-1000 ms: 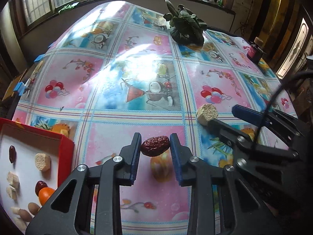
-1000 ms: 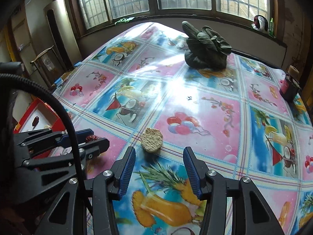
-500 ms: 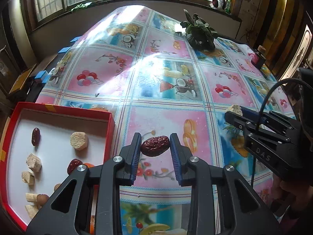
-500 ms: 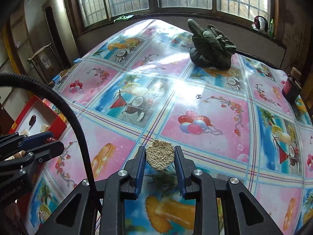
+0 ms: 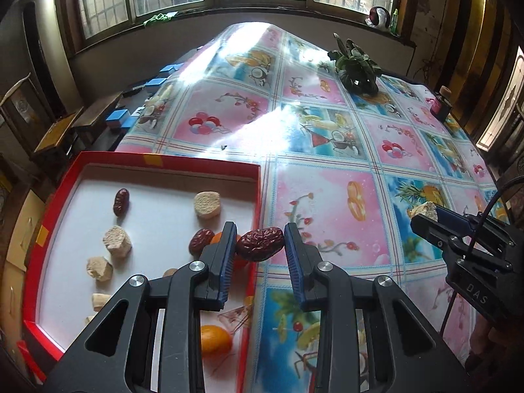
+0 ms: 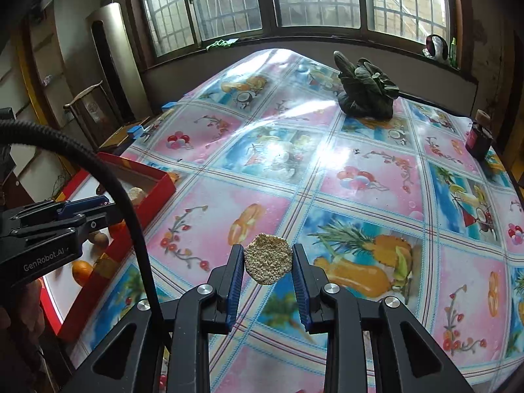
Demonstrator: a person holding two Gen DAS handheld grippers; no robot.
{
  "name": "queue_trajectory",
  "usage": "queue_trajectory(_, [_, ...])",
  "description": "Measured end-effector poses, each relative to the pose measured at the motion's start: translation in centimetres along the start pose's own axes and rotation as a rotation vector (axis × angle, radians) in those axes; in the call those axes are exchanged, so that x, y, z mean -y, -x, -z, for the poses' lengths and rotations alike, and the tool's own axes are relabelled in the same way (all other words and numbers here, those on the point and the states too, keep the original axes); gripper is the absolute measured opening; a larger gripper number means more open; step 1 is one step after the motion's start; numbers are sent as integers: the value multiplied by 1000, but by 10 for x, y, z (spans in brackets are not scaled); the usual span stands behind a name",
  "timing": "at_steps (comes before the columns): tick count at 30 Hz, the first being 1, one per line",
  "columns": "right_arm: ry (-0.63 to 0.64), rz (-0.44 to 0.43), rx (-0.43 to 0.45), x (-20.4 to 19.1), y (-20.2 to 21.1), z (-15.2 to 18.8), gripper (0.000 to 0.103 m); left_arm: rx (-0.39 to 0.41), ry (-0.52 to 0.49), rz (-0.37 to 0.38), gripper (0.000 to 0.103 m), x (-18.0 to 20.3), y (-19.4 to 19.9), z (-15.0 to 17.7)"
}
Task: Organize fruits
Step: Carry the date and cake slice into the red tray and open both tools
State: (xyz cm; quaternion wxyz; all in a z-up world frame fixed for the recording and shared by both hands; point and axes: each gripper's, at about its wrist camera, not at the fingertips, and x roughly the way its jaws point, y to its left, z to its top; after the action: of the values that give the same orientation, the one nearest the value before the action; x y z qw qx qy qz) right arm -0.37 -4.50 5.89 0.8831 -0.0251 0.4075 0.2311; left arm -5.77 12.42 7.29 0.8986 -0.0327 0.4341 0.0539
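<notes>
Fingers, left: the left gripper (image 5: 259, 249) pinches a red date (image 5: 259, 244) between its blue pads, one pad on each end.
Fingers, right: the right gripper (image 6: 268, 263) pinches a round crumbly cake (image 6: 268, 259), squeezed from both sides.
Landmark: the red box (image 5: 258, 203), with a white floor, sits on the surface (image 6: 360, 163) with the fruit-picture cloth.
Date to box: the date hangs in the air right over the box's right wall, so the white floor is just to its left.
Date's long way: it lies sideways, from one finger to the other, and tips up a bit on the right.
Cake to box: the cake is held well to the right of the box, over the cloth, not touching it.
Nearer hand: the left one is at the box, so I think it drops first with a small slide to the left.
Date's look: dark red, shiny and full of wrinkles, like a fat raisin.
Cake's look: pale tan and grainy; its flat round face points at the camera.
Inside the box: another date (image 5: 121, 201), a round cake (image 5: 207, 204), some pale chunks and an orange fruit (image 5: 214, 340).
Watch out: the date could hit the wall and roll out onto the cloth.
</notes>
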Motion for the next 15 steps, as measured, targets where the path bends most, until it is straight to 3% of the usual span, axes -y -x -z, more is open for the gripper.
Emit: queue_trajectory(15, [113,-99,24,-75,17,-2,28,26,101,-131,29,-86,32,33])
